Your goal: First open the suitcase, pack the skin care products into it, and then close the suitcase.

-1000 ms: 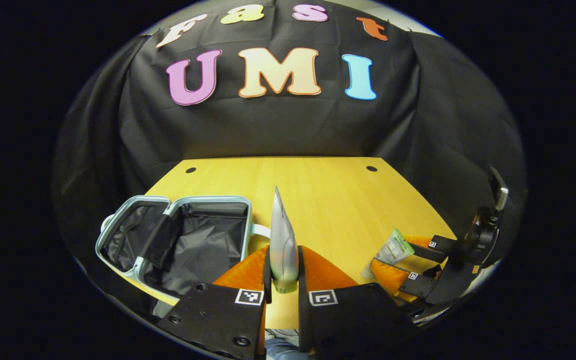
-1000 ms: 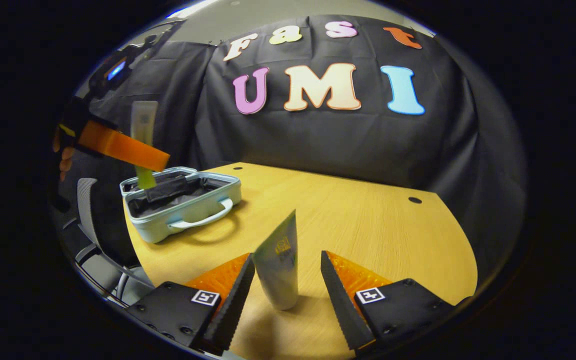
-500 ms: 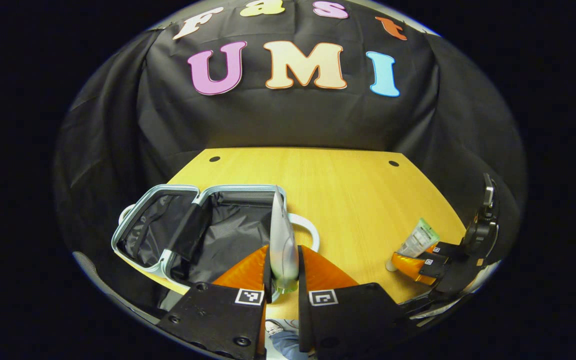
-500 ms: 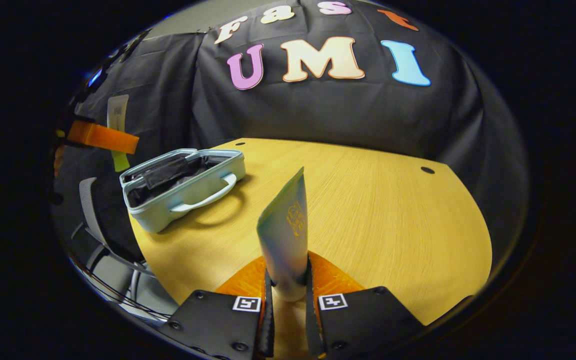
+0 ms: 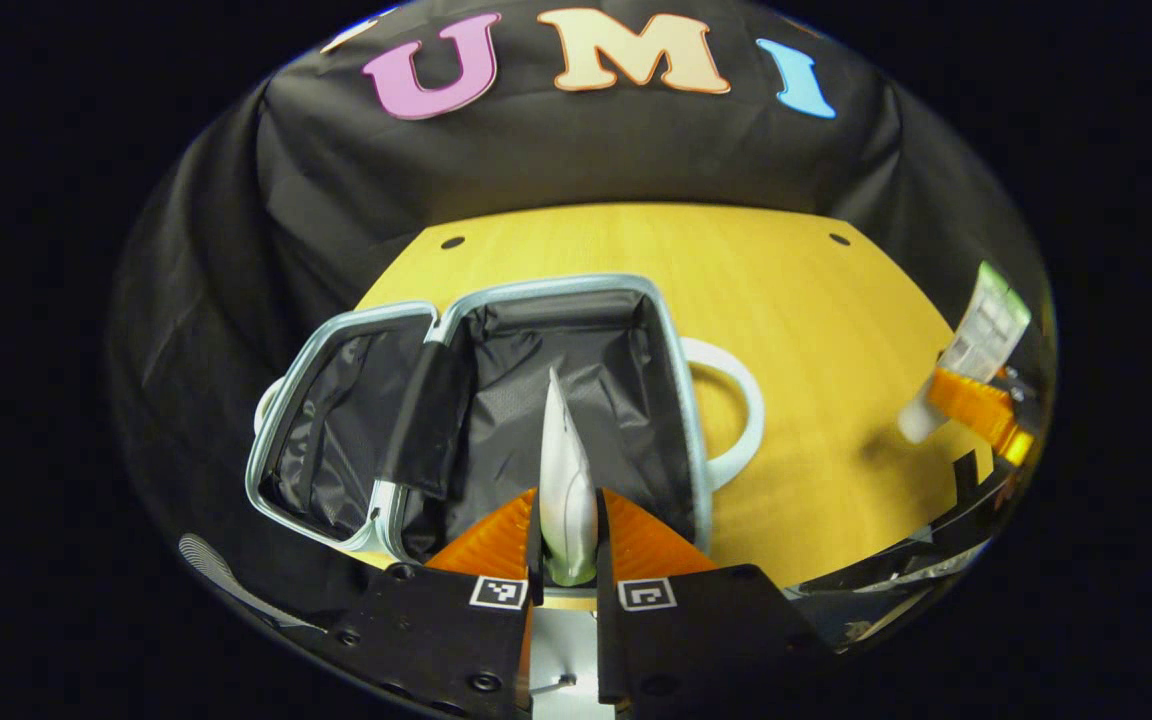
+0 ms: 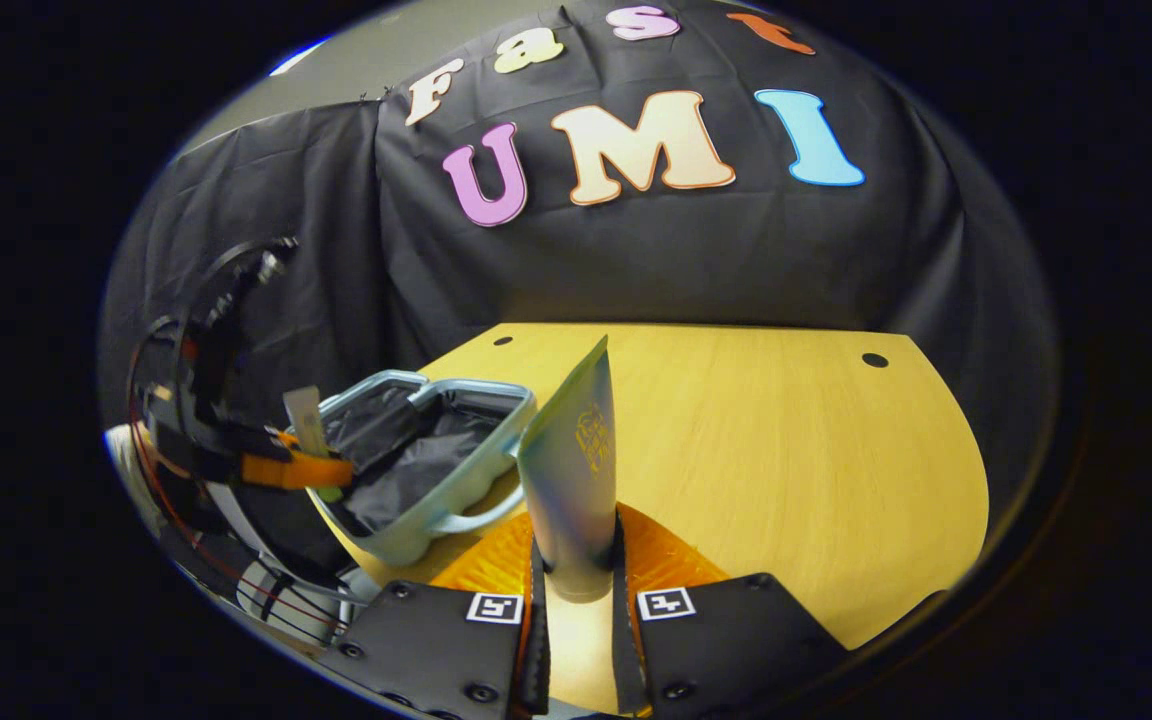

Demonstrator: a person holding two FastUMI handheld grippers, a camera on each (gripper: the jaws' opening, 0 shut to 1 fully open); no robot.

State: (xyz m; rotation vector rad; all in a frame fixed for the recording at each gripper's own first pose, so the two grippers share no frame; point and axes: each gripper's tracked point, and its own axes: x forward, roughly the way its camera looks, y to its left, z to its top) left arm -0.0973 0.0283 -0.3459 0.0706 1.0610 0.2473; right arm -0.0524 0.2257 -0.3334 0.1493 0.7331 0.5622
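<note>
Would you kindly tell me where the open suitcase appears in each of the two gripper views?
Left gripper view: the suitcase lies centre-left, directly beyond the left gripper.
Right gripper view: the suitcase sits lower left, beside the right gripper's tube.
Shared landmark: its white handle.

Black cloth wall behind wooden table.

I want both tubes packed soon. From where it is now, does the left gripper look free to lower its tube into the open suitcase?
Probably yes. The left gripper holds its tube over the open suitcase, whose dark lined compartment looks unobstructed.
</note>
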